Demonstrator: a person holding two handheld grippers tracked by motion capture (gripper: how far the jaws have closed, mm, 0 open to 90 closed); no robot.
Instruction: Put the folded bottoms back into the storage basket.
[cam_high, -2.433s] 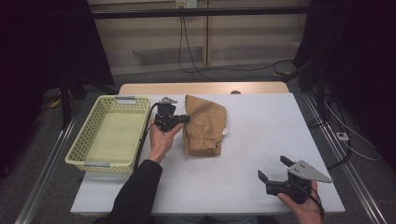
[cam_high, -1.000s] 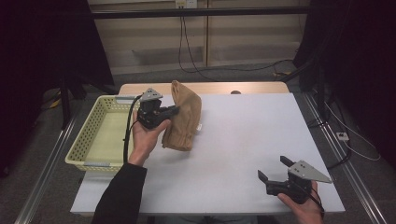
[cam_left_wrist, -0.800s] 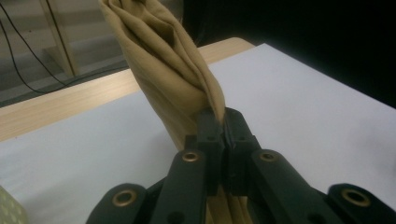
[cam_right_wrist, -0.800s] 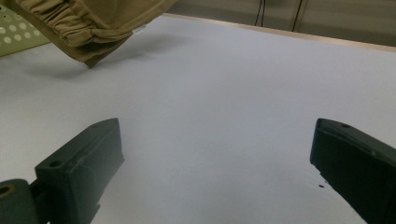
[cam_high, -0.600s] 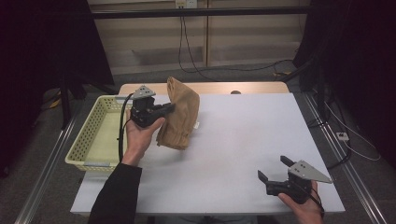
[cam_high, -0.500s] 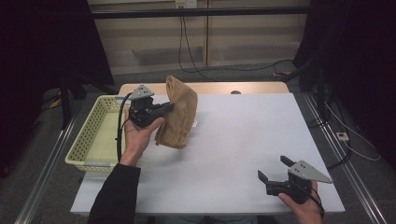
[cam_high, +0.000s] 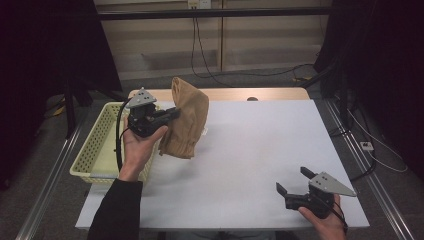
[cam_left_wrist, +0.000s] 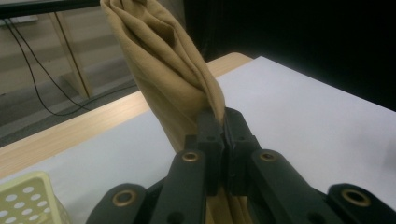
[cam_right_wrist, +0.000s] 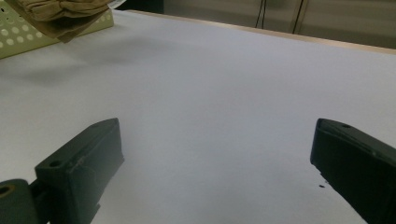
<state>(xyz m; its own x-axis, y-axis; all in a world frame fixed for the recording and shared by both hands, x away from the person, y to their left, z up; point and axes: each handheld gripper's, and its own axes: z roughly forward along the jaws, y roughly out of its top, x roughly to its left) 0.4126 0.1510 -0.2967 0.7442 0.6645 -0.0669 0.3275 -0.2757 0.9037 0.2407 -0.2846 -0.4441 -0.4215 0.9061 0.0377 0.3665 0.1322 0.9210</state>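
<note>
The white rectangular tabletop (cam_high: 260, 150) is smooth and matte, with a pale wooden strip along its far edge; at its 9 o'clock edge sits the pale yellow-green perforated plastic basket (cam_high: 97, 145), a shallow rectangular tray with a hole-patterned wall, its long axis running from 6 to 12 o'clock. The tan folded cloth (cam_high: 186, 120) hangs lifted off the tabletop just beside the basket, at about 3 o'clock from its rim; its long axis is near upright, tilted a little, the top rising toward 12 o'clock and the loose lower end drooping toward 6 (soft woven fabric, thick rolled folds, no stiffness to speak of). The left tongs (cam_left_wrist: 219, 126) are pinched narrow on a fold of the cloth, which rises from between the jaws toward 12 o'clock in the left gripper view; so the basket lies to 9 o'clock of the held cloth, and the left hand is by far the nearer to it, which I judge is what a drop into the basket turns on. The right tongs (cam_high: 296, 181) stand wide with nothing between them, low at 5 o'clock on the tabletop, well apart from cloth and basket alike.
</note>
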